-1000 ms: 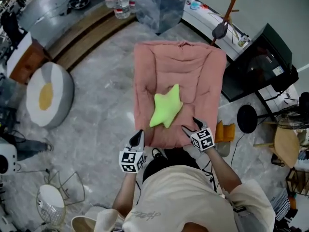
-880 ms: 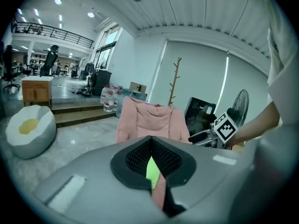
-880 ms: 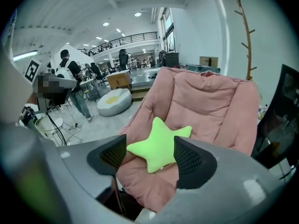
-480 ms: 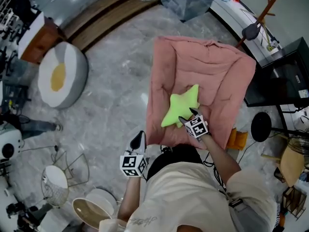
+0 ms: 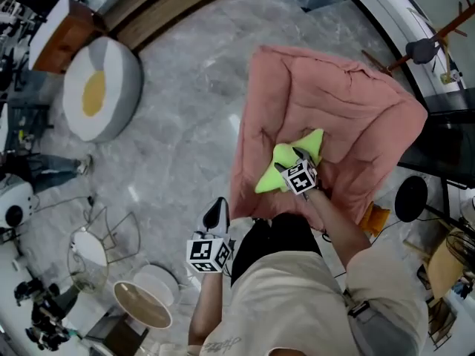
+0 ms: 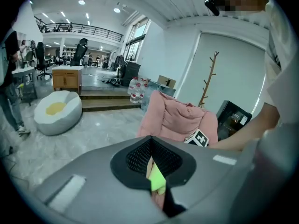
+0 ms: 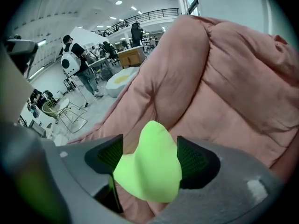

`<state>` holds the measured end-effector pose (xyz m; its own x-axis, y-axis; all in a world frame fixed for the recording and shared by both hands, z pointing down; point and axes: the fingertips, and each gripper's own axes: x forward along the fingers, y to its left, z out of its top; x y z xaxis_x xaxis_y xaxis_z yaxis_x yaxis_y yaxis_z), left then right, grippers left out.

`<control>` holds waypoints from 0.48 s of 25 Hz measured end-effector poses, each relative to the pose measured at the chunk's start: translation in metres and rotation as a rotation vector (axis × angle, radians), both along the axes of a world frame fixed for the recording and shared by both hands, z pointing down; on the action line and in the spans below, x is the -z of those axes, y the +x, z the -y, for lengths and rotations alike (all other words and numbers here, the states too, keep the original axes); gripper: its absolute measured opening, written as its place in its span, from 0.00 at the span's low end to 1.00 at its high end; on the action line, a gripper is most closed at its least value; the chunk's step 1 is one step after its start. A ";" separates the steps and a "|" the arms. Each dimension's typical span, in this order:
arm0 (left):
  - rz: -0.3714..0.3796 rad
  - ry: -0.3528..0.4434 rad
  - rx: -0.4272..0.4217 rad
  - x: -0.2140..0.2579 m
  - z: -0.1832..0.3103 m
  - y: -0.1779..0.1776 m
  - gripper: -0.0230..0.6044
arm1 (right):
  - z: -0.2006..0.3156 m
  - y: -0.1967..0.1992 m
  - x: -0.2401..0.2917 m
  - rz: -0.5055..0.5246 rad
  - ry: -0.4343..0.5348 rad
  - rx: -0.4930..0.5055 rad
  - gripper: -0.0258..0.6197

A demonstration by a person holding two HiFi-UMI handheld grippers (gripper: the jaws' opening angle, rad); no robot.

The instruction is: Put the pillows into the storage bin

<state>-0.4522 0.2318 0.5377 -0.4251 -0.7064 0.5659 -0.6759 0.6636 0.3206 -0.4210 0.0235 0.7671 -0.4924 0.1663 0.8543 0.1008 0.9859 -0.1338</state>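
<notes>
In the head view, my right gripper (image 5: 291,165) covers the middle of the green star pillow (image 5: 278,156). Its own view shows me just one lobe, the rest hidden behind the gripper body. The near edge of the pink cushion (image 5: 334,102) is hidden under the person's head (image 5: 278,237).

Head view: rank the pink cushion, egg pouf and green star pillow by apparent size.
1. pink cushion, largest
2. egg pouf, clearly smaller
3. green star pillow, smallest, partly covered by the right gripper

Your pillow (image 5: 284,158) lies on the large cushion (image 5: 349,117) ahead of you; the beanbag (image 5: 100,87) sits well off to your left.
</notes>
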 end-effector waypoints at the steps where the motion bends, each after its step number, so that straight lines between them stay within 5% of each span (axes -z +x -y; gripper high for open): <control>1: -0.003 -0.011 0.002 -0.001 0.002 0.000 0.06 | 0.002 -0.002 -0.007 -0.017 -0.002 0.009 0.61; 12: -0.051 -0.070 0.055 -0.016 0.002 -0.006 0.06 | -0.008 -0.011 -0.071 -0.150 0.045 0.167 0.60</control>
